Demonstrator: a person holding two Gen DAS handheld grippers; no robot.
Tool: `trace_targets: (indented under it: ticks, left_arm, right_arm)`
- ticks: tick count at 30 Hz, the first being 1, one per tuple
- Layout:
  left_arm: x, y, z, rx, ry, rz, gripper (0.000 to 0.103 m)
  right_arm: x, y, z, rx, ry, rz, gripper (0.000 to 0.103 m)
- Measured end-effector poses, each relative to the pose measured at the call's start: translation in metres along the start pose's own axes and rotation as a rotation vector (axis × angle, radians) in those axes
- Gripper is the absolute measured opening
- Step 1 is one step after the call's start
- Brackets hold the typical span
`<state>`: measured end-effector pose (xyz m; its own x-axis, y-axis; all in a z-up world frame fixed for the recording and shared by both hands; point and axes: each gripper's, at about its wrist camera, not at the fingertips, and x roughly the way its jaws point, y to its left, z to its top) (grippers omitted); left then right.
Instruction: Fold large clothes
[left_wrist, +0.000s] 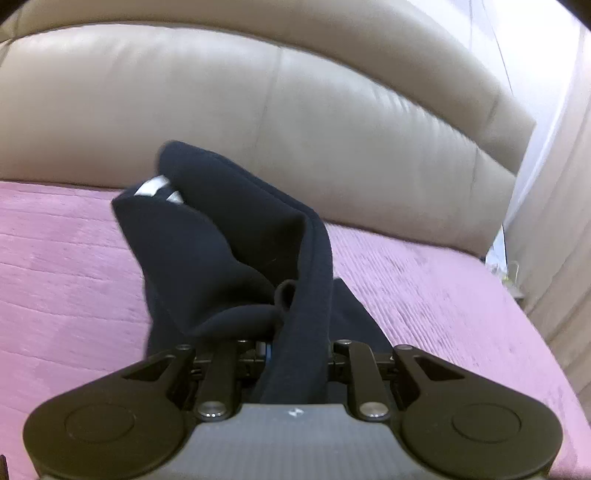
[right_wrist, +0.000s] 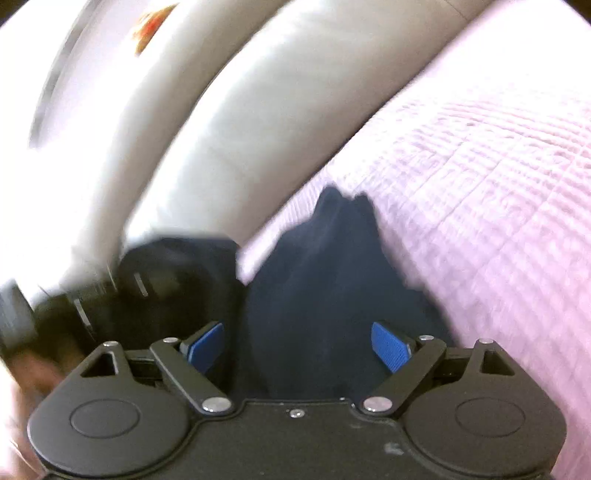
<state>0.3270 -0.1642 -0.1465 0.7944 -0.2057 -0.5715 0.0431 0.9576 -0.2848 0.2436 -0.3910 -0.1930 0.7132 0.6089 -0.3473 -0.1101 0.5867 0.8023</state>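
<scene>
The left gripper (left_wrist: 291, 354) clamps the dark garment (left_wrist: 229, 236) above the pink bedspread (left_wrist: 66, 258); the right gripper (right_wrist: 299, 343) stands wide around it, unclamped. Risk: the single grip slips and the garment collapses.

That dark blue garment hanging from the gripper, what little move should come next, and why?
Probably lower the left gripper and lay the dark blue garment flat on the pink bed cover. The cloth is bunched and lifted, clamped in that gripper, while the right gripper stands open with fabric between its blue pads, not pinched. Folding likely needs it spread first.
</scene>
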Motion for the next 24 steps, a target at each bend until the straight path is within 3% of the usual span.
trace_targets:
  ticks: [5,9,13,20,21,22,23,24]
  left_arm:
    - [0.034,-0.028,-0.019,-0.003,0.02,0.008,0.029]
    - [0.042,-0.047,-0.035,0.057,0.061,-0.029,0.052]
    - [0.036,-0.063,-0.046,0.139,0.103,-0.071,0.054]
    - [0.029,-0.068,-0.056,0.191,0.16,-0.102,0.054]
    - [0.027,-0.069,-0.054,0.194,0.167,-0.11,0.054]
    - [0.022,-0.069,-0.052,0.197,0.171,-0.123,0.054]
    - [0.013,-0.068,-0.049,0.199,0.166,-0.135,0.054]
    - [0.002,-0.066,-0.045,0.204,0.149,-0.139,0.054]
  right_arm:
    - [0.058,-0.015,0.077,0.049,0.223,0.223,0.103]
    - [0.116,-0.012,0.099,0.042,0.376,0.27,0.103]
    - [0.145,0.002,0.112,0.001,0.455,0.371,0.103]
    - [0.18,0.038,0.113,-0.168,0.544,0.219,0.103]
    - [0.182,0.043,0.113,-0.195,0.53,0.205,0.083]
    - [0.179,0.039,0.11,-0.179,0.5,0.134,0.017]
    - [0.18,0.036,0.113,-0.12,0.487,0.08,0.014]
    - [0.177,0.032,0.114,-0.047,0.46,0.083,0.014]
